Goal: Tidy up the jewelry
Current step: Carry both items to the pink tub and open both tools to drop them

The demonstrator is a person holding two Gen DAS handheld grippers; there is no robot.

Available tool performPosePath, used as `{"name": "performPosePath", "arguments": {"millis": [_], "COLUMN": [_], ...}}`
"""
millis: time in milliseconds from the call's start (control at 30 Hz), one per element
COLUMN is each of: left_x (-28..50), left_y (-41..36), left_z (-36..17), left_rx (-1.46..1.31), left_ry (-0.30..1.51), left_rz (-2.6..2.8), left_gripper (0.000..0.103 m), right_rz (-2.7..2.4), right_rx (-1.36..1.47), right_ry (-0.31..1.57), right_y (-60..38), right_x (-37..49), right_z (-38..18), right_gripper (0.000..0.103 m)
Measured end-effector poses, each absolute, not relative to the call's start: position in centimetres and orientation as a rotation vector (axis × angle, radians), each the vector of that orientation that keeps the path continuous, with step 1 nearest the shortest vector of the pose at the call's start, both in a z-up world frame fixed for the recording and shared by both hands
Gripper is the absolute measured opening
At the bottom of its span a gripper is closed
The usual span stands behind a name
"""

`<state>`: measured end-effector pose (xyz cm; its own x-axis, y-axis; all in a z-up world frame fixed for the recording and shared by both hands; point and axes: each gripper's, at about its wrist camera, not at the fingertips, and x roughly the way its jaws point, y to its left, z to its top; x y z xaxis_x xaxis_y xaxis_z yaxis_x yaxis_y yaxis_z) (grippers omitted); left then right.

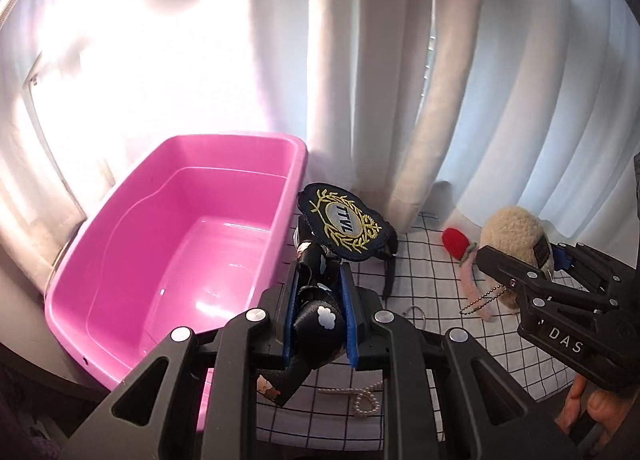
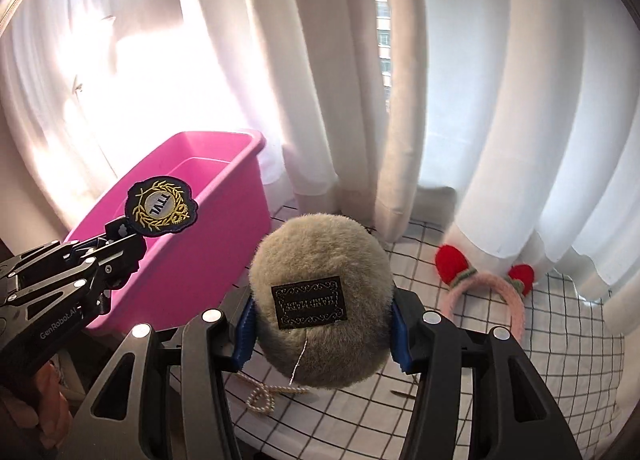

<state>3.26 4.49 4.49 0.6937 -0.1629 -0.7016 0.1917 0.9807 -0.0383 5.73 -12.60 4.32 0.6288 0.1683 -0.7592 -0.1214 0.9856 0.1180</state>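
My left gripper is shut on a black ribbon hair piece with a navy badge embroidered in gold, held up beside the pink tub. In the right wrist view the left gripper holds the badge over the tub's near wall. My right gripper is shut on a beige fluffy plush ball with a black label, lifted above the checked cloth. The left wrist view shows the right gripper gripping the ball, a bead chain dangling from it.
A pearl string lies on the cloth below the ball. A pink headband with red strawberry ears rests at the right, near the white curtains. A small metal ring lies on the cloth. The tub holds nothing.
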Motion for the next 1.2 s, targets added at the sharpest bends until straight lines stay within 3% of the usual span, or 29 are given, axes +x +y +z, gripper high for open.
{"name": "performPosePath", "arguments": {"millis": [333, 733, 833, 933, 967, 1000, 1200], "left_x": [8.1, 11.4, 11.8, 11.9, 11.9, 11.9, 11.5], "left_y": [15.1, 20.6, 20.9, 21.2, 21.3, 21.4, 21.6], "left_z": [3.8, -3.0, -3.6, -3.7, -3.6, -3.5, -3.3], "left_rx": [-0.022, -0.074, -0.082, -0.088, -0.089, -0.087, -0.083], "left_ry": [0.804, 1.018, 1.046, 1.044, 1.039, 1.030, 1.025], "left_rz": [0.017, 0.094, 0.095, 0.108, 0.111, 0.114, 0.126], "left_gripper": [0.019, 0.020, 0.030, 0.053, 0.068, 0.075, 0.075], "right_rz": [0.365, 0.392, 0.385, 0.361, 0.352, 0.346, 0.314], "right_rx": [-0.027, -0.089, -0.104, -0.131, -0.136, -0.135, -0.108], "right_ry": [0.847, 1.050, 1.099, 1.120, 1.123, 1.126, 1.125], "right_y": [0.3, 8.1, 8.5, 8.8, 8.8, 8.7, 7.9], "right_x": [13.6, 19.4, 20.2, 20.8, 20.9, 20.9, 21.5], "right_z": [6.0, -0.2, -1.2, -2.2, -2.4, -2.5, -2.6], "right_gripper": [0.051, 0.052, 0.057, 0.061, 0.061, 0.062, 0.062]}}
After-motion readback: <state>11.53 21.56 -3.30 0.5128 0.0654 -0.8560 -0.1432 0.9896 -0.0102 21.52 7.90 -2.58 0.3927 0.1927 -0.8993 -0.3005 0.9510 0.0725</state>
